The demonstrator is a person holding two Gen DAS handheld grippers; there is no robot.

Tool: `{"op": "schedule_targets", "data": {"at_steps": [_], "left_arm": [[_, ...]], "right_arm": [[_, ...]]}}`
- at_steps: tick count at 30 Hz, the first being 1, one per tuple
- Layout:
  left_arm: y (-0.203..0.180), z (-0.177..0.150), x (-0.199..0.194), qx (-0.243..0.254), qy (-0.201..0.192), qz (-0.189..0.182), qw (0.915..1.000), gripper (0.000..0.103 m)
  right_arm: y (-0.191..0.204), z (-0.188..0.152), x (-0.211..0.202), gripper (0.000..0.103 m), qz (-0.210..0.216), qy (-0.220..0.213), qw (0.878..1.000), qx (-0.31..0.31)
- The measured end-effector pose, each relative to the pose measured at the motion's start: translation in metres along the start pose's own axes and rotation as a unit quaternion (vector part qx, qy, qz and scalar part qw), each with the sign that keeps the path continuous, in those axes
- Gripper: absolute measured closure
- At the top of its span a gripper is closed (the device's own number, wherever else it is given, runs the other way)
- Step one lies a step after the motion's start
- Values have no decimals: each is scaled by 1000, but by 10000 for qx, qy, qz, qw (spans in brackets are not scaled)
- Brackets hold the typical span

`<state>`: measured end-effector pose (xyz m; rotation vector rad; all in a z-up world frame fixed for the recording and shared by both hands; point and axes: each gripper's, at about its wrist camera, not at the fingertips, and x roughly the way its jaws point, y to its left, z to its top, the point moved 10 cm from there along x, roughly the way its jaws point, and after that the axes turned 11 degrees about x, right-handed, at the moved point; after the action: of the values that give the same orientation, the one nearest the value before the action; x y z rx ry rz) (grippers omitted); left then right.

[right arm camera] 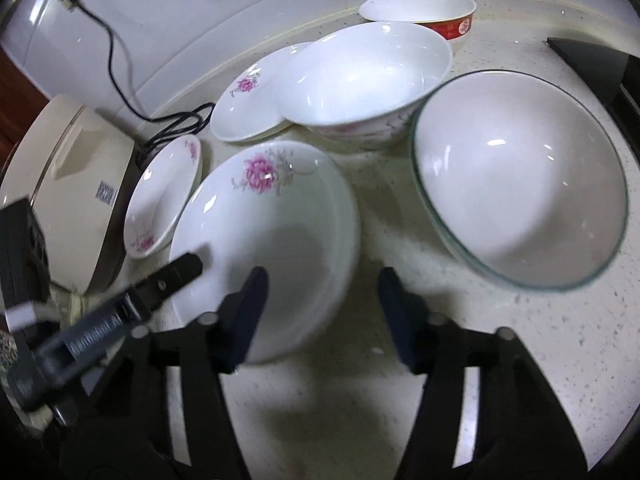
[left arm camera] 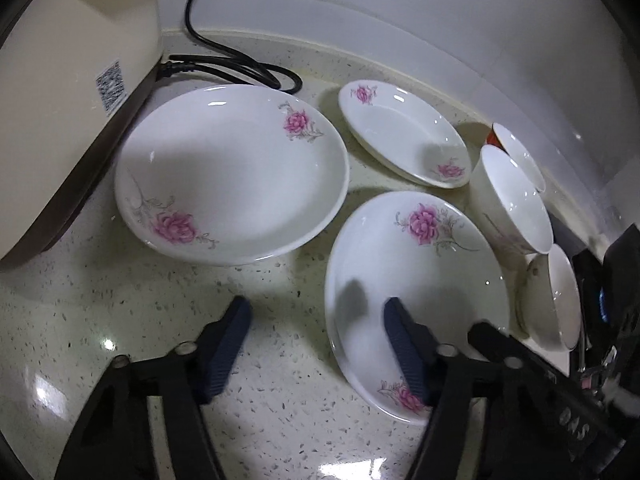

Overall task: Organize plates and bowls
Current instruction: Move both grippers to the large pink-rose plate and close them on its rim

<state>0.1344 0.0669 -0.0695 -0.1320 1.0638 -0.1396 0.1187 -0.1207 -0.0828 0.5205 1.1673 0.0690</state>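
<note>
A white plate with pink flowers (left arm camera: pixel 416 264) lies on the speckled counter, nearest to both grippers. My left gripper (left arm camera: pixel 318 332) is open and straddles this plate's left rim, one finger over the counter and the other over the plate. In the right wrist view the same plate (right arm camera: pixel 280 232) has my right gripper (right arm camera: pixel 324 300) open astride its right rim. No pad presses on the plate. A larger flowered plate (left arm camera: pixel 232 176) and a smaller one (left arm camera: pixel 404 136) lie behind. A white bowl (right arm camera: pixel 360 80), a red bowl (right arm camera: pixel 420 8) and a wide green-rimmed bowl (right arm camera: pixel 520 180) stand to the right.
A cream appliance (left arm camera: pixel 60 100) stands at the left with its black cord (left arm camera: pixel 224 60) coiled behind the plates. The white wall runs close along the back. A black object (right arm camera: pixel 592 64) sits at the far right of the counter.
</note>
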Motion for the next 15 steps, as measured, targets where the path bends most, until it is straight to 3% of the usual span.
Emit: {"op": "schedule_targets", "data": {"at_steps": [3, 4, 5, 7, 15], "left_arm": [[-3, 3, 3, 43, 55, -105, 9999, 66], [-4, 3, 4, 56, 79, -130, 9999, 79], [-7, 4, 6, 75, 127, -188, 9997, 83], [-6, 4, 7, 73, 142, -160, 9997, 83], [-16, -14, -5, 335, 158, -244, 9990, 85]], "right_arm": [[2, 5, 4, 60, -74, 28, 10000, 11], [-1, 6, 3, 65, -85, 30, 9999, 45], [-2, 7, 5, 73, -85, 50, 9999, 77], [-7, 8, 6, 86, -185, 72, 9998, 91], [-16, -7, -10, 88, -218, 60, 9997, -48]]}}
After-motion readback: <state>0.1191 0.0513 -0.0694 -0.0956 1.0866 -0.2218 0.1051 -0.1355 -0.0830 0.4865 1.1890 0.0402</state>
